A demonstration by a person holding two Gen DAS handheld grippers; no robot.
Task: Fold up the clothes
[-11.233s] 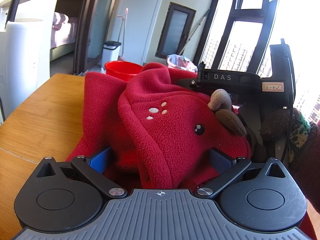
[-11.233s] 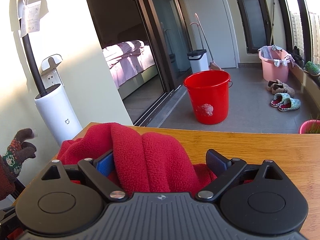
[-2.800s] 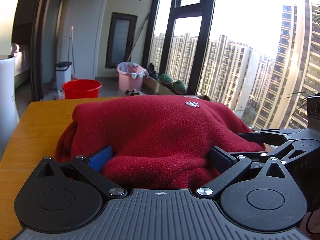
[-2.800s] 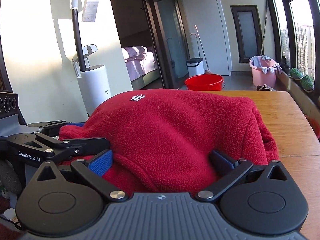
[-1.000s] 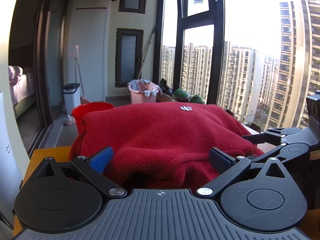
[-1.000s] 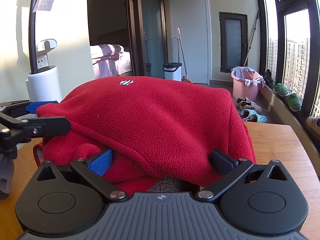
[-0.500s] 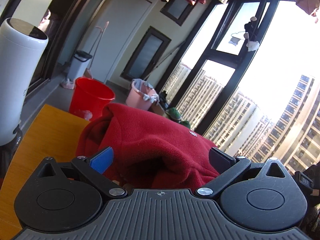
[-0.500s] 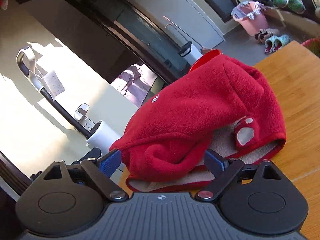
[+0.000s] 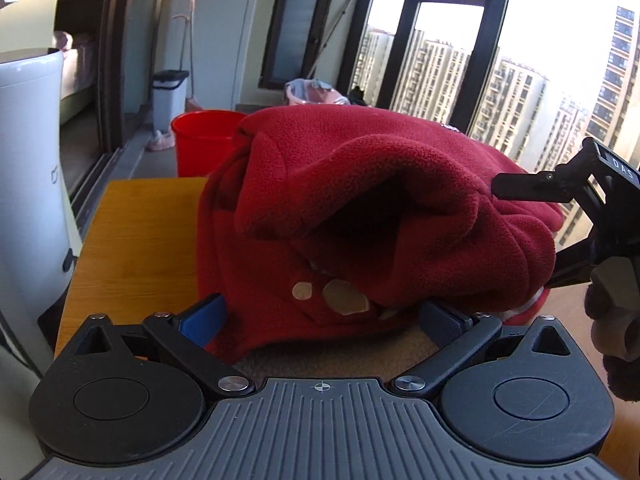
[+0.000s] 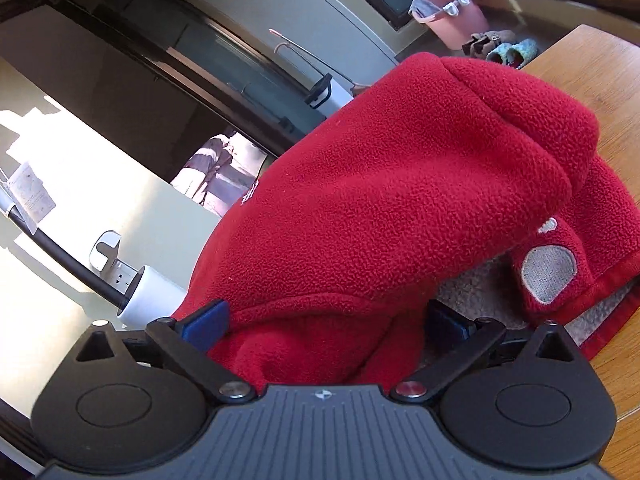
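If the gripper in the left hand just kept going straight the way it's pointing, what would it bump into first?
Most likely the red fleece garment. It already lies between the left gripper's spread fingers, bunched on the wooden table, and fills the view ahead. How close the fold sits is hard to judge.

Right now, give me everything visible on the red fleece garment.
The red fleece garment is thick, nubbly pile, bunched into a loose mound on the wooden table. A pale tan lining shows along its lower hem, with light oval patches sewn near that edge and a small white embroidered mark on top. One fold overhangs a dark hollow. It lies between the spread fingers of the left gripper; the right gripper is opening, fleece bulging between its fingers. Whether either set of pads presses it is unclear.
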